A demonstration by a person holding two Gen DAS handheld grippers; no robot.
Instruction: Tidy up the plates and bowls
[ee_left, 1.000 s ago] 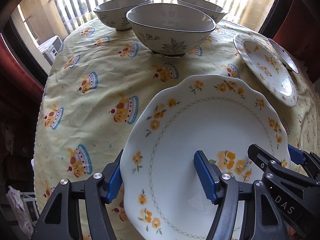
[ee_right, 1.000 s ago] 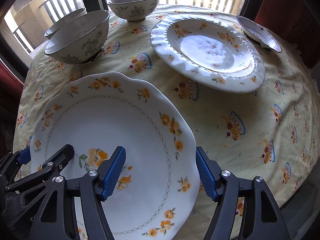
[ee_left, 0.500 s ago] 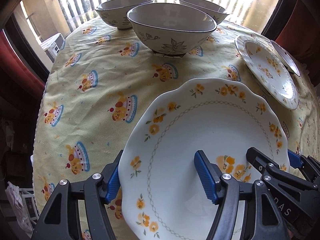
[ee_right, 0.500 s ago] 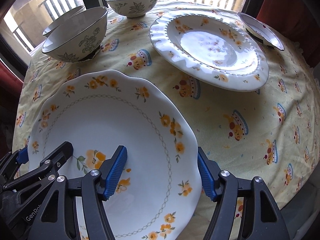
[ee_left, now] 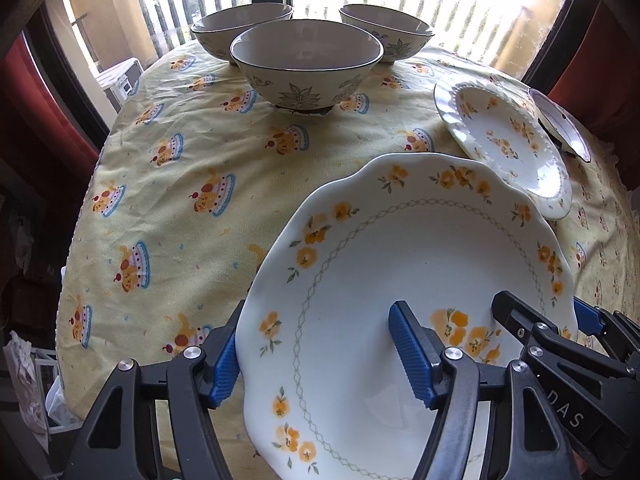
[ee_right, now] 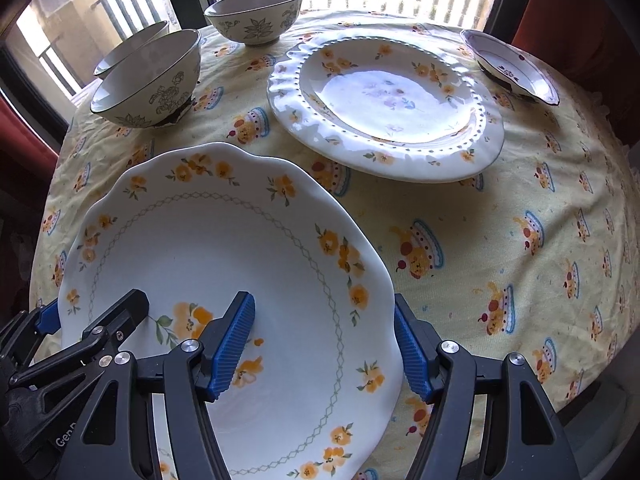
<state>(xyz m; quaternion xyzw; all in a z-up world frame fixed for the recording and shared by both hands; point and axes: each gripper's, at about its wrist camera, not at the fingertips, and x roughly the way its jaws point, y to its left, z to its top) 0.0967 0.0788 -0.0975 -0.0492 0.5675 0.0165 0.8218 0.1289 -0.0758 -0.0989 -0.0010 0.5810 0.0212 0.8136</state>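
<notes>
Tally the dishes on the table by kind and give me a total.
Bowls: 3 – near, left rear, right rear.
Large plates: 2 – scalloped plate, beaded plate.
Small dish: 1 – small dish.
Total: 6

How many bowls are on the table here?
3. One bowl nearest the held plate, a second bowl just behind it by the window, and a third bowl farther right at the back.
</notes>
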